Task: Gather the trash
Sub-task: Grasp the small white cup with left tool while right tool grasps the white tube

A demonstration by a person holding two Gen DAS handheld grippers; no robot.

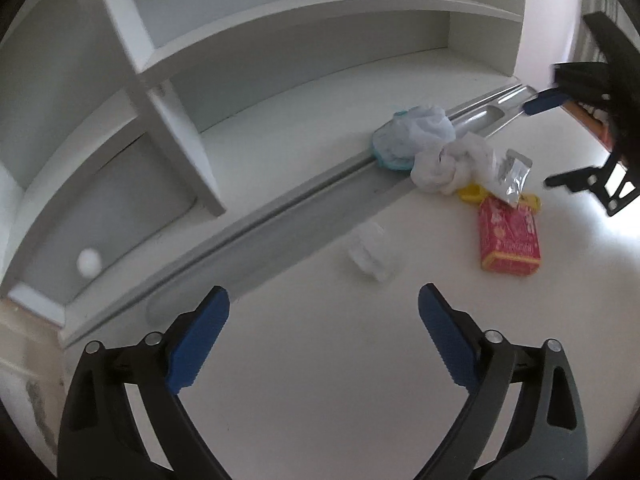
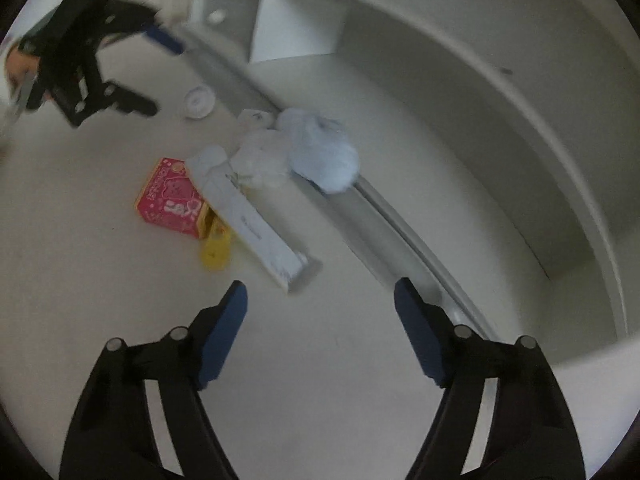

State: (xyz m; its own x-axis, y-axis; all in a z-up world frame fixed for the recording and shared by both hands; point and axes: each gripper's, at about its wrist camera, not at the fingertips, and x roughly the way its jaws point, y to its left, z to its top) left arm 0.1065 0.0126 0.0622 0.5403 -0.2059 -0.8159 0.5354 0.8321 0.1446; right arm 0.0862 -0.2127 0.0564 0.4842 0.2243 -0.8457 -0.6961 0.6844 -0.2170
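A pile of trash lies on the white desk (image 1: 320, 380) by a grey groove. It holds a red carton (image 1: 509, 238) (image 2: 173, 197), a yellow piece (image 2: 216, 250), a silver wrapper (image 1: 514, 174) (image 2: 256, 226), crumpled white tissue (image 1: 448, 166) (image 2: 262, 156), a pale blue wad (image 1: 416, 136) (image 2: 322, 154) and a clear crumpled cup (image 1: 370, 250) (image 2: 199, 102). My left gripper (image 1: 324, 336) is open and empty, just short of the cup. My right gripper (image 2: 320, 328) is open and empty, near the wrapper's end.
White shelving with a divider (image 1: 160, 92) stands behind the groove (image 1: 280, 232). A small white knob (image 1: 89, 263) sits on a lower drawer front. The right gripper (image 1: 572, 136) shows at the right edge of the left wrist view; the left gripper (image 2: 132, 72) shows top left in the right wrist view.
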